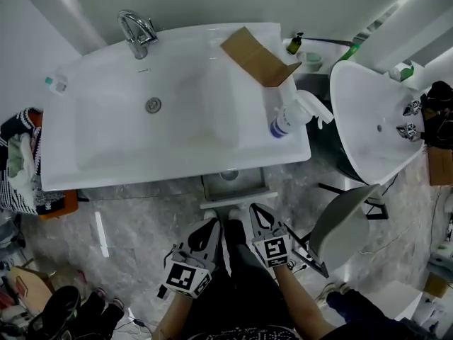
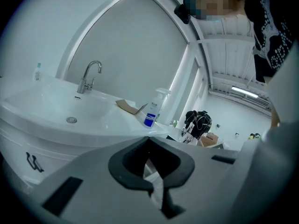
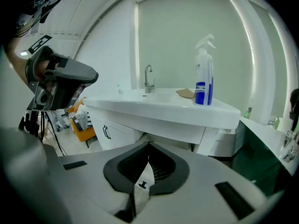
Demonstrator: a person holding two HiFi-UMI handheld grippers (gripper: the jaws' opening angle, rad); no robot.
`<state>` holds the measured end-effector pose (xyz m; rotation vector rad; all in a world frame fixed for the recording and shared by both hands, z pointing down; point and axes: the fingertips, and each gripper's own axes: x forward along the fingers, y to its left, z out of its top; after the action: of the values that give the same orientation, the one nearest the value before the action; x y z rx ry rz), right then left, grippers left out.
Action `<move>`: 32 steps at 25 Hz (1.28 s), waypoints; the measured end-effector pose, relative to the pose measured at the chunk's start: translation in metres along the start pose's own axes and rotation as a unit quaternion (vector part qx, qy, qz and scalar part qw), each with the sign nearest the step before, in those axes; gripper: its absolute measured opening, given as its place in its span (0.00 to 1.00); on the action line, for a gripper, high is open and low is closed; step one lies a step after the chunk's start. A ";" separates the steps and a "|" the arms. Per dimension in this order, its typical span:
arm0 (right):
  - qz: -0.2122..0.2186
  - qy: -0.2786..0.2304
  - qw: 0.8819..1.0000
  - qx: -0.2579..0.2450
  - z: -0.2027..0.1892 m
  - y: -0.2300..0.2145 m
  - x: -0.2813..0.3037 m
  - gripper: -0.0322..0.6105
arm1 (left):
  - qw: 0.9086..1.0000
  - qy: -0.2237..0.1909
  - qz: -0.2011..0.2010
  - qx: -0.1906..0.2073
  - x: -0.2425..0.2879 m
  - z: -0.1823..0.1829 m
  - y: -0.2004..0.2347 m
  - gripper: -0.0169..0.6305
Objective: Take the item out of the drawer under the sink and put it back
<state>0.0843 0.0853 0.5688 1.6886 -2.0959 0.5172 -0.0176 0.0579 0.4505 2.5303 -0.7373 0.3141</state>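
Under white sink [image 1: 65,177], grey drawer [image 1: 244,185] open

The left hand-held gripper [image 1: 211,227] and right hand-held gripper [image 1: 256,212] are grey, black-lined, with black-and-white marker cubes [image 1: 185,276]; the person wears a black, white-printed top [image 1: 244,330].

White sink top [image 1: 85,168] carries a cardboard piece [image 1: 256,57] back right, a spray bottle [image 1: 294,115] upright by the right edge, and a small bottle [image 1: 55,83] far left.
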 end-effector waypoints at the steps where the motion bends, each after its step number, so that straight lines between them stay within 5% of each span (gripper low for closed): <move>1: 0.004 -0.001 1.000 -0.009 0.006 0.000 0.003 0.08 | 1.000 -0.005 0.001 -0.001 0.000 0.004 0.001 0.03; 7: 0.048 0.061 0.989 -0.128 0.013 0.005 0.039 0.08 | 0.999 -0.022 0.024 -0.015 0.001 0.017 0.012 0.03; 15: 0.138 0.187 0.923 -0.306 -0.029 0.017 0.109 0.11 | 0.996 -0.031 0.072 -0.053 -0.002 0.012 0.036 0.03; 21: 0.174 0.238 0.886 -0.358 -0.065 0.020 0.140 0.17 | 0.992 -0.031 0.102 -0.073 -0.007 0.002 0.048 0.03; 32: 0.192 0.277 0.858 -0.387 -0.098 0.018 0.167 0.17 | 0.989 -0.022 0.110 -0.092 0.001 -0.008 0.051 0.03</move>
<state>0.0417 0.0003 0.7389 0.5761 -1.8149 0.1748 -0.0452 0.0239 0.4771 2.2926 -1.0185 0.2532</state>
